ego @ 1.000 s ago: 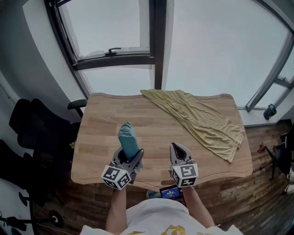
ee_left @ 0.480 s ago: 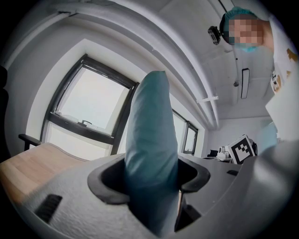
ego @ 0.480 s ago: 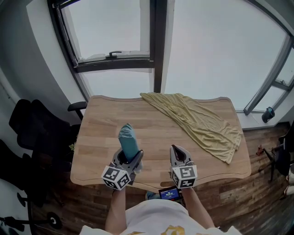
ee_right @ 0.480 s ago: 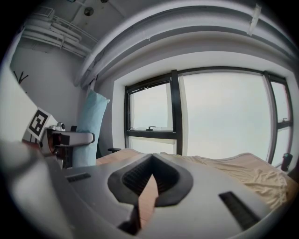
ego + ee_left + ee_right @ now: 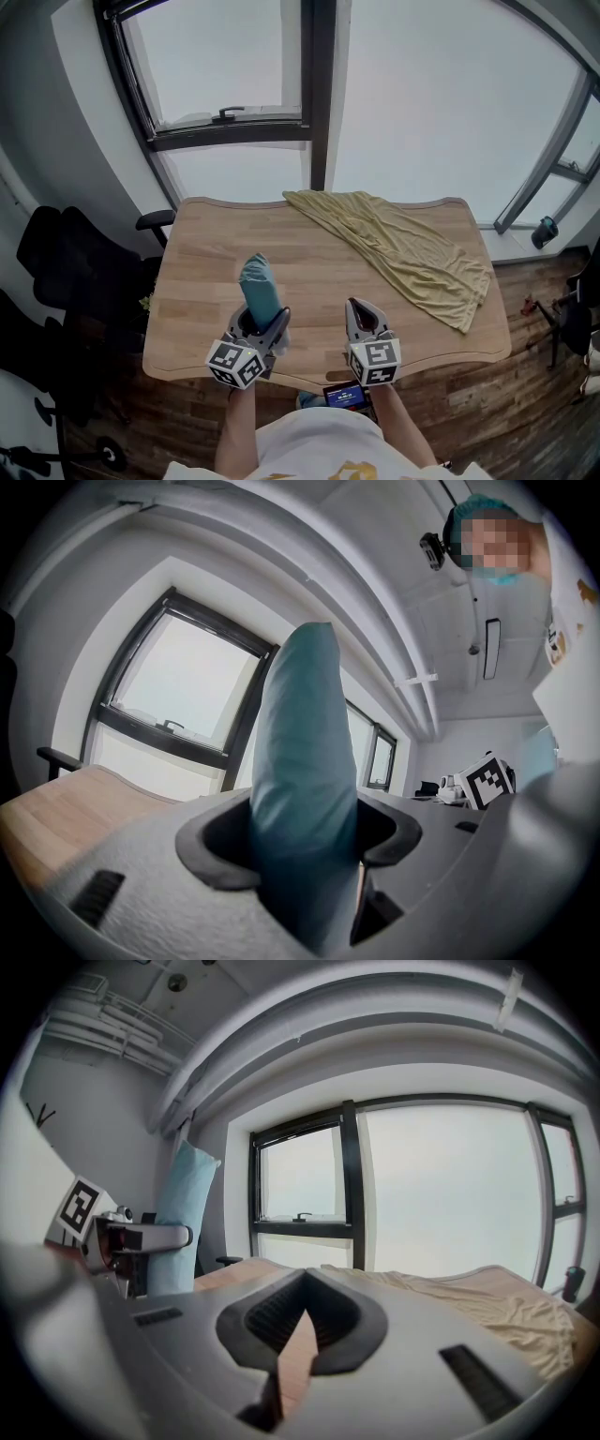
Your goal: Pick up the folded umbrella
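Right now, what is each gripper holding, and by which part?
Left gripper is clamped on the folded teal umbrella near its lower end, the rest sticking up past the jaws. Right gripper holds nothing.

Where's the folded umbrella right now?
In the head view, the folded umbrella stands upright in the left hand-held gripper, over the table's near-left part; the yellow cloth lies off to the far right.

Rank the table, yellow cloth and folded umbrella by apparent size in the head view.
1. table
2. yellow cloth
3. folded umbrella, held nearer the camera, yet plainly the smallest
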`<action>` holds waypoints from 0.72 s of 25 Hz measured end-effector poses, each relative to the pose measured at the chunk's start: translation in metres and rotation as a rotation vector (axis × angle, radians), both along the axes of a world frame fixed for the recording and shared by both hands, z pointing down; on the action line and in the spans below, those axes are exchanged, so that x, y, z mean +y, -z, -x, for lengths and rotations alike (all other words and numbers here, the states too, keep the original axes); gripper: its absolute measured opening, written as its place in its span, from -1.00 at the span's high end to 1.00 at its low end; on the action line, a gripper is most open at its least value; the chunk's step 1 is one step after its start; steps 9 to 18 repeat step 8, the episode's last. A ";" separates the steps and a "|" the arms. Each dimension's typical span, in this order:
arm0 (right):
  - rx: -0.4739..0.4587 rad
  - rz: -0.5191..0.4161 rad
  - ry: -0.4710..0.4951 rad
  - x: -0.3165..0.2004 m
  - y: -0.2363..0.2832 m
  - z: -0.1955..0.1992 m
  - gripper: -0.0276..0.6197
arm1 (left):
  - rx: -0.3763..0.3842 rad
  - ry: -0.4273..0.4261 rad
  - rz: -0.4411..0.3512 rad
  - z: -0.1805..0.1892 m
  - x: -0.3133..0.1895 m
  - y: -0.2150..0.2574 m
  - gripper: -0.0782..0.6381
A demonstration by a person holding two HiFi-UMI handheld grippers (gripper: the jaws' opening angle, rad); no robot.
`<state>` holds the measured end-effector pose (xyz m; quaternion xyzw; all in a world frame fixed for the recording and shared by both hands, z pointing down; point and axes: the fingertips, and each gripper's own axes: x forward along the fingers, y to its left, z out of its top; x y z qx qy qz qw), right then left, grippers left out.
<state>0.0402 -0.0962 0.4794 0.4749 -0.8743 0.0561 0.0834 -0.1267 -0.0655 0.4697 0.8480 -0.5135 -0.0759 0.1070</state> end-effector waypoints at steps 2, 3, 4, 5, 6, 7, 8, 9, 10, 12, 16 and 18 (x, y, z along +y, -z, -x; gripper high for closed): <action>0.002 0.001 0.000 0.001 -0.001 -0.001 0.89 | -0.002 0.000 0.000 -0.001 0.000 0.001 -0.02; 0.002 0.002 -0.001 0.001 -0.001 -0.002 0.89 | -0.001 -0.001 0.000 -0.001 0.000 0.001 -0.02; 0.002 0.004 -0.003 0.001 -0.002 -0.002 0.89 | -0.001 -0.002 -0.001 -0.001 0.000 0.001 -0.02; 0.002 0.006 -0.004 0.001 -0.003 -0.003 0.89 | -0.001 -0.003 -0.003 0.000 0.000 0.002 -0.02; 0.002 0.007 -0.006 0.001 -0.005 -0.002 0.89 | 0.000 -0.004 -0.004 0.000 -0.001 0.001 -0.02; 0.002 0.008 -0.007 0.001 -0.006 -0.002 0.89 | 0.001 -0.004 -0.004 0.001 -0.001 0.001 -0.02; 0.002 0.010 -0.008 0.001 -0.008 -0.002 0.89 | 0.002 -0.005 -0.005 0.002 -0.002 0.000 -0.02; 0.002 0.010 -0.008 0.001 -0.008 -0.002 0.89 | 0.002 -0.005 -0.005 0.002 -0.002 0.000 -0.02; 0.002 0.010 -0.008 0.001 -0.008 -0.002 0.89 | 0.002 -0.005 -0.005 0.002 -0.002 0.000 -0.02; 0.002 0.010 -0.008 0.001 -0.008 -0.002 0.89 | 0.002 -0.005 -0.005 0.002 -0.002 0.000 -0.02; 0.002 0.010 -0.008 0.001 -0.008 -0.002 0.89 | 0.002 -0.005 -0.005 0.002 -0.002 0.000 -0.02; 0.002 0.010 -0.008 0.001 -0.008 -0.002 0.89 | 0.002 -0.005 -0.005 0.002 -0.002 0.000 -0.02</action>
